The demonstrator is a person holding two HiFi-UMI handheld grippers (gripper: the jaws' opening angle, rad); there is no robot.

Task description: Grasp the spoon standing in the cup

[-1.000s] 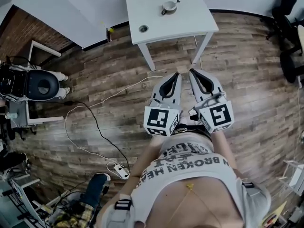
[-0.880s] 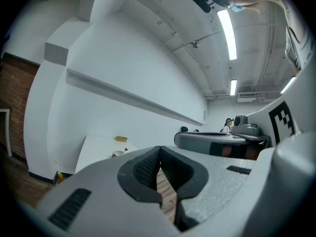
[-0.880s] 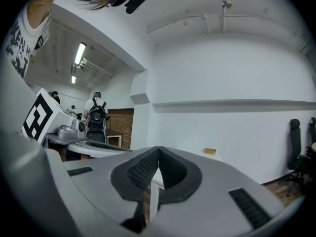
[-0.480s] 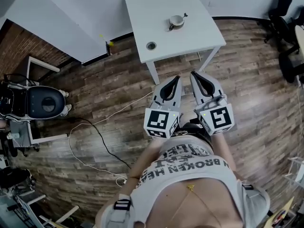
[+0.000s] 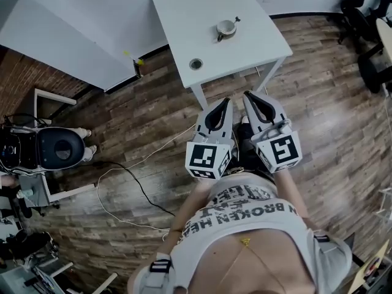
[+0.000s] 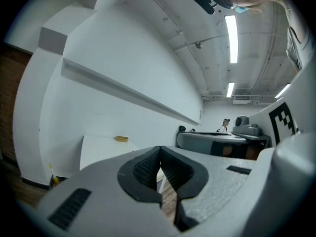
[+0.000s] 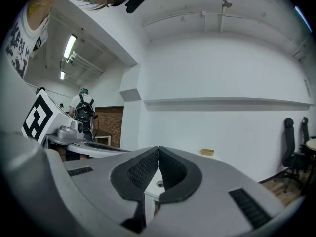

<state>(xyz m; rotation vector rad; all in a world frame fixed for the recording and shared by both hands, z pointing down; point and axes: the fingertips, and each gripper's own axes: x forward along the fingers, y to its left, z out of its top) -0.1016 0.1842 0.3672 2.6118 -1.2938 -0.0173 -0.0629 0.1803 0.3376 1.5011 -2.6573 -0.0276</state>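
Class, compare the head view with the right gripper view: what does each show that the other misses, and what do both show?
Head view only: the cup with its spoon, and cables on the floor. Right gripper view only: ceiling lights and a person with a backpack. Both: the white table, its round hole, and the shut right gripper.

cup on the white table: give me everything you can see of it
The cup is small, round and pale, upright, seen from above in the head view. It stands on the white table, toward its right side, apart from the round hole near the front edge. The spoon stands in it, its handle leaning out to the upper right. Material is too small to tell.
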